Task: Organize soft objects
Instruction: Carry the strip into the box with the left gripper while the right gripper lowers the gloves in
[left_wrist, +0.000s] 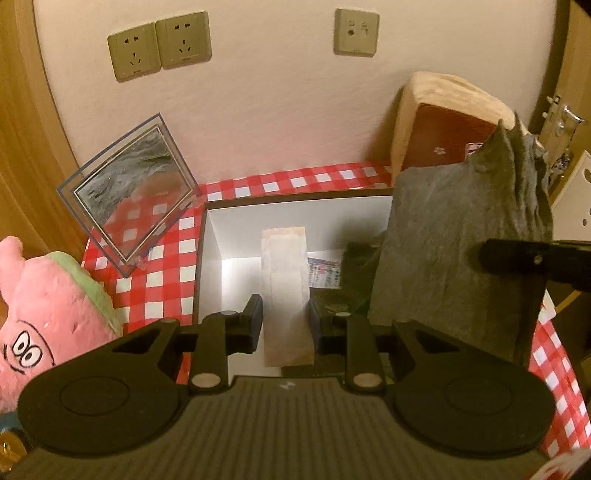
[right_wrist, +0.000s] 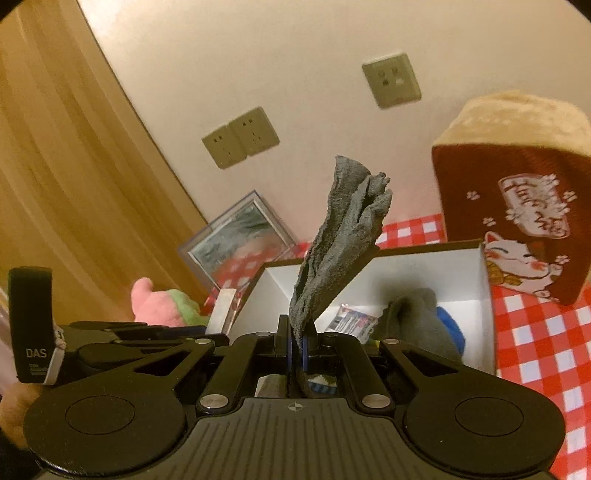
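Left wrist view: the left gripper (left_wrist: 284, 321) is pointing down into the white box (left_wrist: 212, 236) on the checked cloth (left_wrist: 159, 258). Its jaws are standing partly apart with a pale folded strip (left_wrist: 284, 280) between them; the strip's long axis is running straight ahead along the fingers, its far end lying on the box floor. Whether the pads are actually pressing the strip cannot be told here. A grey towel (left_wrist: 454, 251) is hanging at the right, above the box's right half, pinched by the right gripper's dark tip (left_wrist: 517, 258) entering from the right edge. A pink plush (left_wrist: 48, 314) is sitting left of the box, a clear frame (left_wrist: 129, 192) is leaning on the wall, and a brown plush block (left_wrist: 443, 125) is standing behind.

Right wrist view: the right gripper (right_wrist: 295, 343) is clenched on the towel (right_wrist: 340, 236), which is rising up and to the right from the pads in a bunched strip, with a short tail hanging below. The box (right_wrist: 487, 302) is lying directly ahead and below, already holding grey and blue soft items (right_wrist: 424, 317) at its right. The left gripper is showing at the lower left.

Judgement: the towel is already over the box, so the right hand is the nearer; lowering it forward is the deciding move.
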